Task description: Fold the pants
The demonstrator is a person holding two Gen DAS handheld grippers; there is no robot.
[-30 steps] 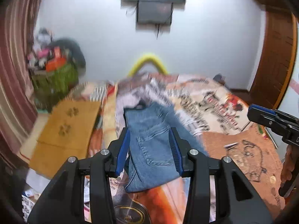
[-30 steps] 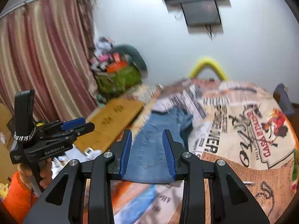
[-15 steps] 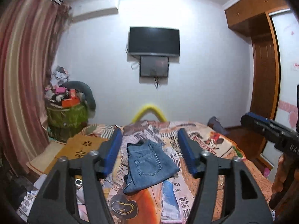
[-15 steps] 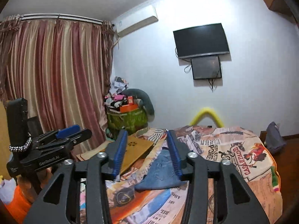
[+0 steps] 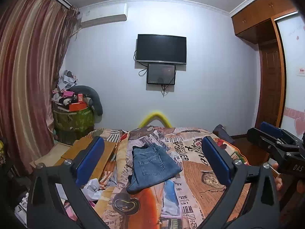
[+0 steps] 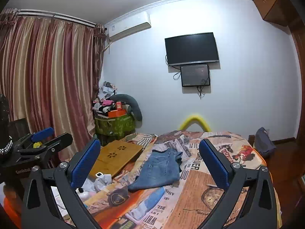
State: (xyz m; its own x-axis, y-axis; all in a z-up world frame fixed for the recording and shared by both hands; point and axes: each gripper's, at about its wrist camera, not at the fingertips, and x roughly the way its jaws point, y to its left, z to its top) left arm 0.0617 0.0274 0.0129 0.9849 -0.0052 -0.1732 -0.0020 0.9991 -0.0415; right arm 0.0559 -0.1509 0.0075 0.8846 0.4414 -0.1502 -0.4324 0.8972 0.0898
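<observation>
Blue jeans (image 5: pixel 152 165) lie folded into a compact bundle on the patterned bedspread (image 5: pixel 198 173), back pocket up. They also show in the right wrist view (image 6: pixel 161 168). My left gripper (image 5: pixel 152 162) is open wide and empty, held well back from and above the bed. My right gripper (image 6: pixel 149 164) is also open wide and empty, pulled back likewise. The right gripper shows at the right edge of the left wrist view (image 5: pixel 274 143); the left gripper shows at the left edge of the right wrist view (image 6: pixel 42 141).
A wooden lap desk (image 6: pixel 116 157) lies at the bed's left side, with crumpled paper (image 5: pixel 93 188) near it. A green bin piled with clutter (image 5: pixel 74 118) stands by the curtain (image 6: pixel 47 80). A dark bag (image 6: pixel 264 142) sits at the bed's far right. A TV (image 5: pixel 161 49) hangs on the wall.
Both grippers have pulled back and up away from the jeans and opened wider. The folded jeans stay on the bed.
</observation>
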